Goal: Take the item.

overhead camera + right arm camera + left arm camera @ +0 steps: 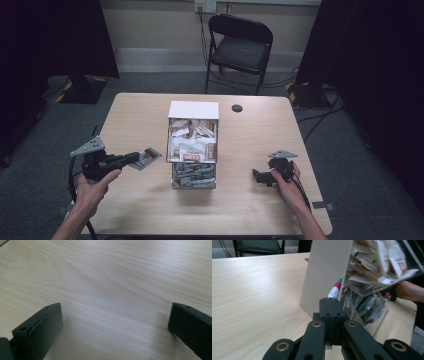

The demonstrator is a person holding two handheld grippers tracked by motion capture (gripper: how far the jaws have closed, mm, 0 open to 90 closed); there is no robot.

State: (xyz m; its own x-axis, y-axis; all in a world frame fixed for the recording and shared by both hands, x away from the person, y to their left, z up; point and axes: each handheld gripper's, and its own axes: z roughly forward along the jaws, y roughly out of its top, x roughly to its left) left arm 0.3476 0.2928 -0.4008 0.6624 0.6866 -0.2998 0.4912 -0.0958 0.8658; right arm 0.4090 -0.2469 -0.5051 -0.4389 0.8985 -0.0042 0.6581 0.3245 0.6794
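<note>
A tiered clear organiser (192, 147) with a white top stands at the table's middle, its shelves packed with sachets and packets. My left gripper (136, 158) is held left of it, shut on a flat sachet (147, 158) with red, green and white print. In the left gripper view the jaws meet on that sachet (335, 290), whose tip pokes out beside the organiser's pale side wall (324, 275). My right gripper (257, 176) rests low at the table's right, open, its pads (41, 327) wide apart over bare wood.
The wooden table (140, 115) has a small dark round cap (237, 108) near its far edge. A black folding chair (240, 47) stands behind the table. Dark curtains flank both sides, and cables run over the grey floor.
</note>
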